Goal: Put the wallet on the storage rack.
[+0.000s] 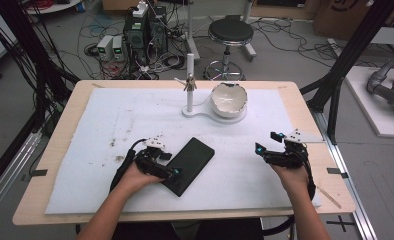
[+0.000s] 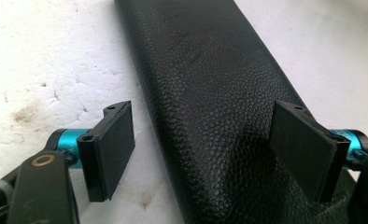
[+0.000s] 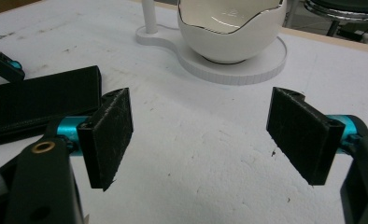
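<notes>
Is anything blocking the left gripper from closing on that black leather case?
Nothing visible does. The left gripper already straddles the near end of the flat black textured leather case on the white foam mat, jaws open on either side of it.

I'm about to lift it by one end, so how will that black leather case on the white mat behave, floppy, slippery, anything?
The black leather case is long and flat, and dimples near the left tool, so it's probably soft-skinned and may sag if lifted by one end. Its pebbled grain should grip the pads rather than slip. Lying flat, it shouldn't roll or tip.
</notes>
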A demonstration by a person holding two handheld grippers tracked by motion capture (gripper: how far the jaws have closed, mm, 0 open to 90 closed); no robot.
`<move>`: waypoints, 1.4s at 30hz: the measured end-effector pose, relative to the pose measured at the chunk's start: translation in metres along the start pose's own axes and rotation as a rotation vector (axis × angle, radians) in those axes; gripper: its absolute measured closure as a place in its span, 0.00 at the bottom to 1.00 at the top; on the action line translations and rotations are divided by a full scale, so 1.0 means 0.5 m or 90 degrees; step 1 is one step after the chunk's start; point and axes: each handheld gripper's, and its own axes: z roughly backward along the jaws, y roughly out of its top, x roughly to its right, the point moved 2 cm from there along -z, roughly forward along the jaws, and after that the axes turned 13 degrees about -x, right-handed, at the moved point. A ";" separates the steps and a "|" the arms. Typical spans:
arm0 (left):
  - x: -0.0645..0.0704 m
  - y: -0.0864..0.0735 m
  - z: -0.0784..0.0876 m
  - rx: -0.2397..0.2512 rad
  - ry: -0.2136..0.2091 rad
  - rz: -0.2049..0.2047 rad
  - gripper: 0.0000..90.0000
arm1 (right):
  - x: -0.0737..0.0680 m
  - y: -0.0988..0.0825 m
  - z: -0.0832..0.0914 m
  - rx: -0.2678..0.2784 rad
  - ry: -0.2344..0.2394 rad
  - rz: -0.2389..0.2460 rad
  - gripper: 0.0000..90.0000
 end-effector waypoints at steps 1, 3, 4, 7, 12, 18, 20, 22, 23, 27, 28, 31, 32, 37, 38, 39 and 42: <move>0.000 -0.001 0.001 0.000 -0.004 0.000 0.31 | -0.001 0.000 0.000 -0.002 0.000 0.003 0.26; 0.002 -0.004 0.002 0.003 -0.023 0.008 0.37 | -0.002 0.000 0.001 0.000 -0.001 0.002 0.26; 0.002 -0.006 0.002 0.007 -0.024 0.009 0.38 | -0.001 -0.001 0.002 0.001 -0.002 0.003 0.26; -0.001 -0.007 0.003 0.012 -0.026 0.021 0.42 | 0.000 -0.001 0.002 0.001 -0.001 0.000 0.26; -0.008 -0.014 0.004 0.033 -0.037 0.045 0.52 | -0.002 0.000 0.000 -0.001 -0.003 0.004 0.26; -0.015 -0.017 0.010 0.048 -0.048 0.055 0.71 | -0.004 0.000 0.001 -0.002 -0.004 0.004 0.26; -0.017 -0.017 0.012 0.056 -0.053 0.056 0.74 | -0.004 0.000 0.001 -0.002 -0.004 0.004 0.26; -0.020 -0.018 0.014 0.064 -0.060 0.060 0.79 | -0.004 0.000 0.001 -0.002 -0.005 0.000 0.27; -0.022 -0.018 0.015 0.068 -0.065 0.068 0.84 | -0.004 0.000 0.001 -0.002 -0.004 -0.001 0.27; -0.025 -0.016 0.022 0.095 -0.096 0.084 0.90 | -0.003 0.000 0.002 -0.001 -0.003 -0.001 0.27; -0.024 -0.014 0.025 0.102 -0.102 0.081 0.91 | -0.002 0.000 0.002 0.000 -0.003 0.000 0.27; -0.019 -0.009 0.036 0.125 -0.122 0.065 0.91 | -0.002 -0.001 0.003 0.002 -0.002 -0.002 0.27; -0.019 -0.009 0.036 0.125 -0.122 0.065 0.91 | -0.002 -0.001 0.003 0.002 -0.001 -0.002 0.27; 0.001 0.010 0.061 0.153 -0.125 0.005 0.91 | 0.000 -0.001 0.004 0.005 -0.003 0.001 0.27; 0.007 0.019 0.076 0.161 -0.119 -0.017 0.91 | -0.001 -0.001 0.005 0.005 -0.001 -0.001 0.27; 0.007 0.019 0.076 0.161 -0.119 -0.017 0.91 | -0.001 -0.001 0.005 0.005 -0.001 -0.001 0.27; 0.013 0.027 0.103 0.183 -0.104 -0.035 0.91 | -0.001 -0.001 0.006 0.005 -0.001 -0.003 0.27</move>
